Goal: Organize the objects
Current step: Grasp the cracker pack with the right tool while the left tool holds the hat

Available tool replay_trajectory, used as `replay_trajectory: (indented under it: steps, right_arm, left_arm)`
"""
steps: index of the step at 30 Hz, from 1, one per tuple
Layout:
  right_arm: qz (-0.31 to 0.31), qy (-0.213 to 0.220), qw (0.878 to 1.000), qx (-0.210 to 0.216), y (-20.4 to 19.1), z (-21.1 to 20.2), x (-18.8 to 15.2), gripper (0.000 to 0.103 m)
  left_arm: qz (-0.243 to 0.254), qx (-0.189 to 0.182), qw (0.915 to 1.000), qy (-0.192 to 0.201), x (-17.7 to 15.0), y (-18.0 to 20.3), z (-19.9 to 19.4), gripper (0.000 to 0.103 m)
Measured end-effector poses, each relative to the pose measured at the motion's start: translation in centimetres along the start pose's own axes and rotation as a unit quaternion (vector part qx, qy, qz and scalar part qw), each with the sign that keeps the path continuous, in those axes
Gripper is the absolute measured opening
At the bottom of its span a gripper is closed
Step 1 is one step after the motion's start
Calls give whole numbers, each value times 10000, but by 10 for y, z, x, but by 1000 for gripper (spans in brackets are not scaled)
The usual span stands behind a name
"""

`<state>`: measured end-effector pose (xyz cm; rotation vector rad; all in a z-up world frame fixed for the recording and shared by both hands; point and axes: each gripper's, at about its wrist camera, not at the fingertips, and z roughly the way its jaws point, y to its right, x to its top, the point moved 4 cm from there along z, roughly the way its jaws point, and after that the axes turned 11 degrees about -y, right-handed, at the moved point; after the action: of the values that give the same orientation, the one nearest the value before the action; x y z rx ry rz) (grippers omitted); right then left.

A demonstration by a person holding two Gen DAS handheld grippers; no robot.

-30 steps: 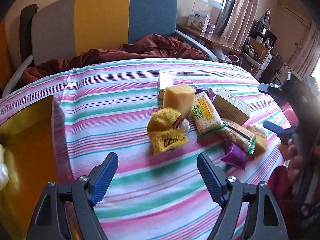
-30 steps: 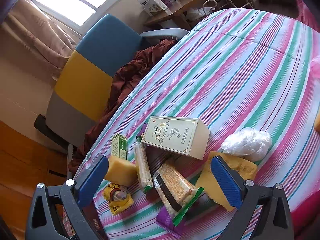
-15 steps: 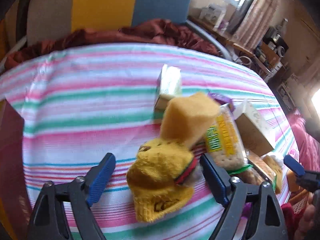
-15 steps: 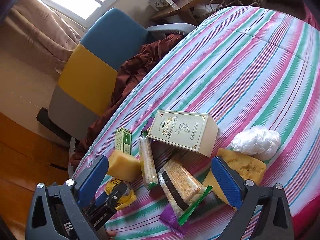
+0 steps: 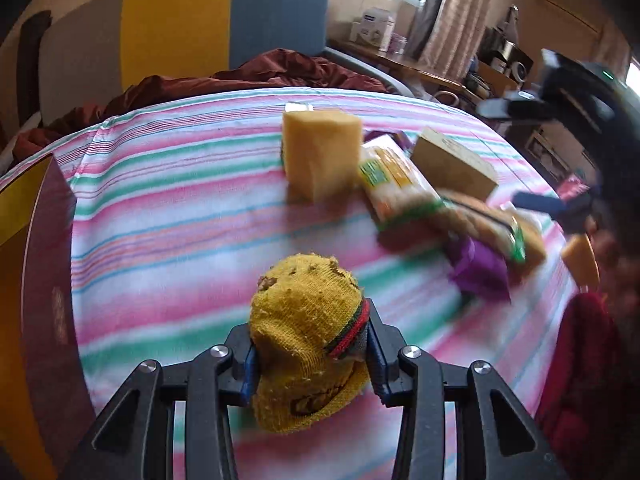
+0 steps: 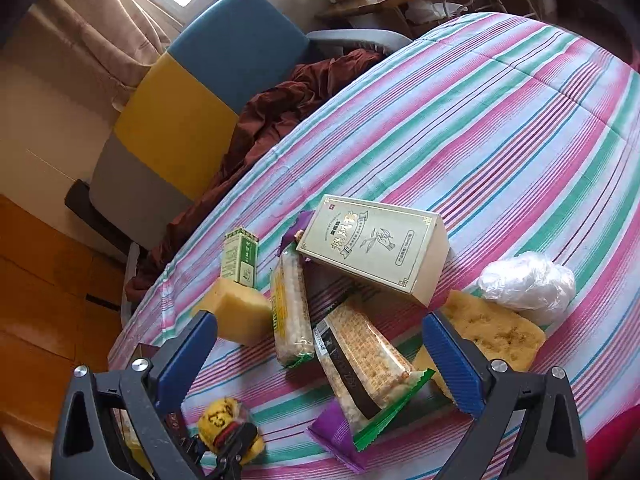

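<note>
One yellow sock [image 5: 308,336] now sits pinched in the closing left hand-held gripper [image 5: 310,360] — grasped, ready to sort. The right hand-held gripper [image 6: 320,356] hangs wide, empty.

Fuzzy knitted yellow sock [image 5: 308,344], porous matt sponge [image 6: 494,330] (rough), crinkly glossy plastic bag [image 6: 526,282], smooth striped cotton cloth [image 6: 500,120]
</note>
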<state>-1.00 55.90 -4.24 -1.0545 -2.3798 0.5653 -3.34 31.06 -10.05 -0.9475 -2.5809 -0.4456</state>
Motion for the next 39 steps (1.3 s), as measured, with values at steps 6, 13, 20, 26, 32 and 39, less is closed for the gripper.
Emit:
replay_trajectory:
  steps: [6, 13, 20, 26, 32, 39]
  right_arm:
    - [-217, -402, 9978, -482, -1, 21, -4, 103]
    - [-870, -984, 9898, -559, -19, 43, -18, 86]
    - [-1715, -1191, 9673, -1439, -37, 66, -34, 70]
    - [-1405, -1094, 9703, -1638, -22, 65, -23, 72]
    - [-1809, -1088, 9581, -1936, -30, 73, -27, 74]
    - [-2263, -1006, 9353, -2526, -37, 90, -26, 80]
  left_arm:
    - [82, -206, 9997, 120, -31, -3, -16, 43]
    - [155, -236, 9994, 185, -42, -4, -22, 43]
    - [179, -219, 9993, 230, -43, -1, -21, 44]
    - [168, -218, 9992, 285, -45, -1, -20, 46]
    - [174, -230, 9991, 305, -46, -3, -20, 46]
    - [125, -290, 9989, 333, -46, -4, -20, 46]
